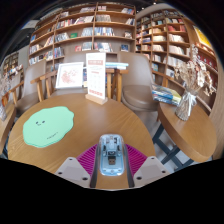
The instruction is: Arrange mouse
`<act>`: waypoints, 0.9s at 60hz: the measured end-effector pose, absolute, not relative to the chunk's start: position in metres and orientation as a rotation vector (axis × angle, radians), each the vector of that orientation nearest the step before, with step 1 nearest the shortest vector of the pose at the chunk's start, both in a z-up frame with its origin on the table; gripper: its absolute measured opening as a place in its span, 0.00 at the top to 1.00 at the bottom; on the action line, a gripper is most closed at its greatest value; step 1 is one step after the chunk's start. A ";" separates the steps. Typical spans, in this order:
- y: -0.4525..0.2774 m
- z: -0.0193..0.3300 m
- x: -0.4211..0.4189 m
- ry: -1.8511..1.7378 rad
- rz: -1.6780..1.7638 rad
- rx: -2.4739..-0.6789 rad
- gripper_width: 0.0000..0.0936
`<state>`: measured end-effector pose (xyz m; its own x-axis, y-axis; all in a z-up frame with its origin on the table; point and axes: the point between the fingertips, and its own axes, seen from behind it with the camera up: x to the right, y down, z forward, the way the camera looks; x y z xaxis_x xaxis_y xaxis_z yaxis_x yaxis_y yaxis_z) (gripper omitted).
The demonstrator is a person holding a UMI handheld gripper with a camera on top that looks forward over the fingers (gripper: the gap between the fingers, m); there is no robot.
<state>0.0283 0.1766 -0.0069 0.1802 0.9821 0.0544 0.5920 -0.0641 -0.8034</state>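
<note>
A translucent grey computer mouse (111, 151) sits between my two fingers, its length pointing away from me. The magenta pads (90, 157) press against both of its sides, so my gripper (111, 160) is shut on the mouse. It hangs just over the near edge of a round wooden table (90, 125). A pale green mouse mat (48, 126) shaped like a blob with a small face lies on the table to the left, well ahead of the fingers.
A white standing sign (96, 78) and a display board (69, 74) stand at the table's far side. Chairs (136, 82) surround it. Bookshelves (85, 25) fill the back wall, and another table with books (170, 97) is to the right.
</note>
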 end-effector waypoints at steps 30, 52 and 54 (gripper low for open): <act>-0.016 0.071 -0.073 -1.588 0.862 -1.615 0.55; -0.046 -0.010 -0.093 -1.598 0.758 -1.687 0.52; -0.048 -0.012 -0.093 -1.592 0.763 -1.698 0.50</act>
